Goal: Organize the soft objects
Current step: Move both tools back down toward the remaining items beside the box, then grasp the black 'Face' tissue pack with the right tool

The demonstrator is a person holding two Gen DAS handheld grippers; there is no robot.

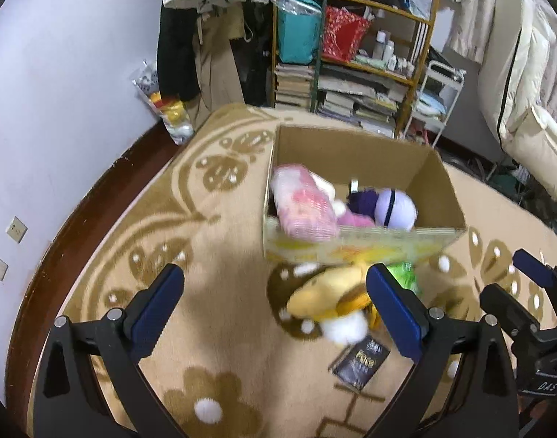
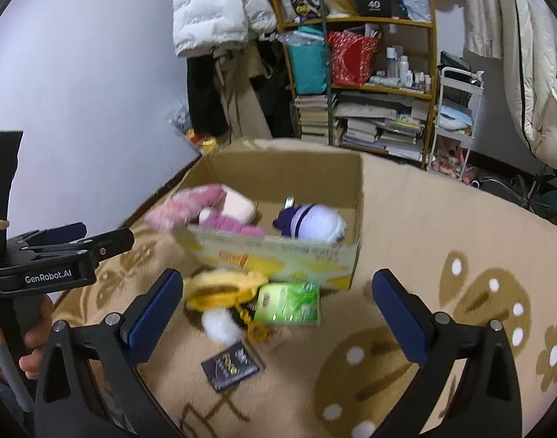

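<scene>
Plush toys (image 1: 329,303) beneath both splayed claws (image 1: 275,306)

One cardboard box (image 2: 278,255) held three plush toys; ahead of the fingers lay one yellow plush (image 2: 223,284), one green packet (image 2: 287,303), one dark packet (image 2: 229,367).

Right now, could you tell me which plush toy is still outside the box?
The yellow plush lies on the carpet before the box; the pink and purple ones are inside.

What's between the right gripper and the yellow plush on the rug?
Nothing visible. The right gripper is open above the rug, and the yellow plush lies exposed in front of the cardboard box, beside a green pack.
</scene>
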